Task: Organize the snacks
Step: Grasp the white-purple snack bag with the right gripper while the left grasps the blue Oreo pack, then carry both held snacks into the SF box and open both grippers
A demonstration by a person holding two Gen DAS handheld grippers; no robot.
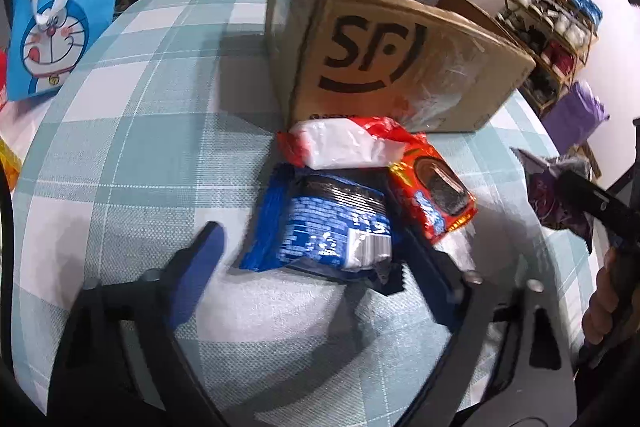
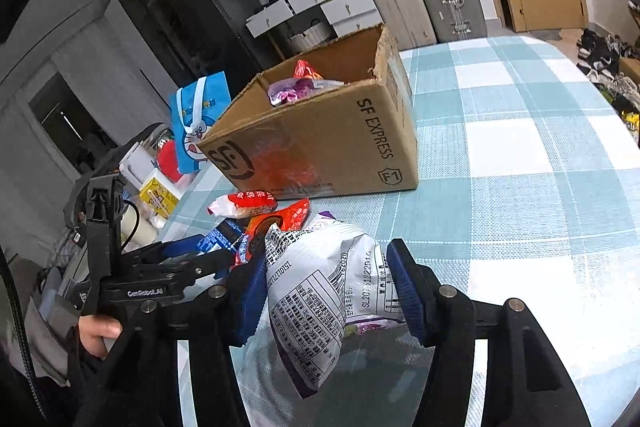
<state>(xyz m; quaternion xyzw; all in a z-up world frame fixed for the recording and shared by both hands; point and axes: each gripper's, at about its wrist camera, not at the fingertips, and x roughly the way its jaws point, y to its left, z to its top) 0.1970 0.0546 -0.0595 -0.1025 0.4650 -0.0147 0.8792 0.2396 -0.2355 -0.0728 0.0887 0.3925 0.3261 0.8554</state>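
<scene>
My right claw (image 2: 334, 291) is clamped on a white and purple snack bag (image 2: 320, 291), its blue pads pressing both sides, the bag lifted off the checked tablecloth (image 2: 520, 155). My left claw (image 1: 308, 247) straddles a blue cookie pack (image 1: 320, 223) lying flat near the cloth's middle; I cannot tell whether its fingers press it. The cardboard box (image 1: 400, 59) stands just beyond, toward the far edge.

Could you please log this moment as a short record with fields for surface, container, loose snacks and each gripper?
surface: table with checked cloth
container: open cardboard box, snacks already inside
loose snacks: blue packet, red packet and red-and-white packet lying before the box
left gripper: open, around the blue packet
right gripper: shut on a white and purple bag, lifted
</scene>
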